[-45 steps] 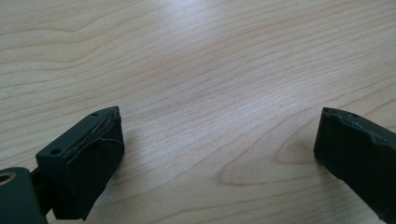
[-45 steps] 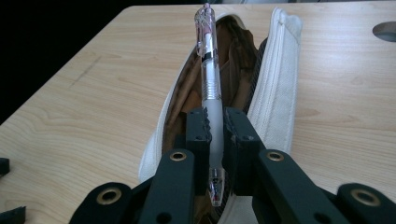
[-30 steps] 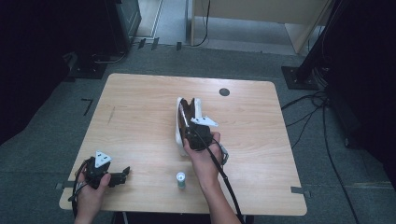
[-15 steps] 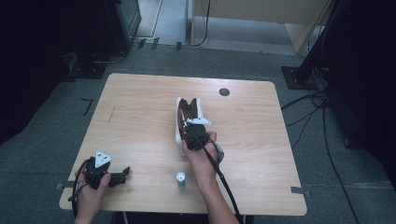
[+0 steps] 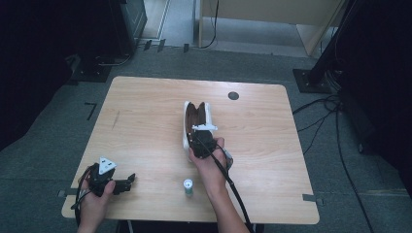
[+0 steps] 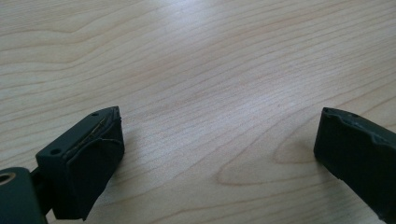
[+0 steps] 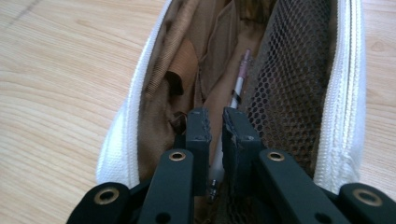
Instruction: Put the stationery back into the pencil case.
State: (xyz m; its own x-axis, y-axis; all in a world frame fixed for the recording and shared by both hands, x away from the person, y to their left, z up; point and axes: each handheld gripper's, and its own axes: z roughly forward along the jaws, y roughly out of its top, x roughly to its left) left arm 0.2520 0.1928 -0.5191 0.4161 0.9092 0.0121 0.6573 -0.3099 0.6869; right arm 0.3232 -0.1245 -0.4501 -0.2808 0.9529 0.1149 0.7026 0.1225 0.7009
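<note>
My right gripper (image 5: 201, 137) is down in the mouth of the open white pencil case (image 5: 186, 127), which lies mid-bench with its brown lining showing. In the right gripper view the jaws are nearly together, clamped on a slim pen (image 7: 238, 88) that runs between them and on into the case, beside the mesh pocket (image 7: 292, 74). My left gripper (image 5: 127, 182) rests at the near left corner of the bench (image 5: 145, 111), well apart from the case; its jaws stand wide apart over bare wood, holding nothing. A small white-and-green cylinder (image 5: 187, 187) stands upright near the front edge, just beside my right forearm.
</note>
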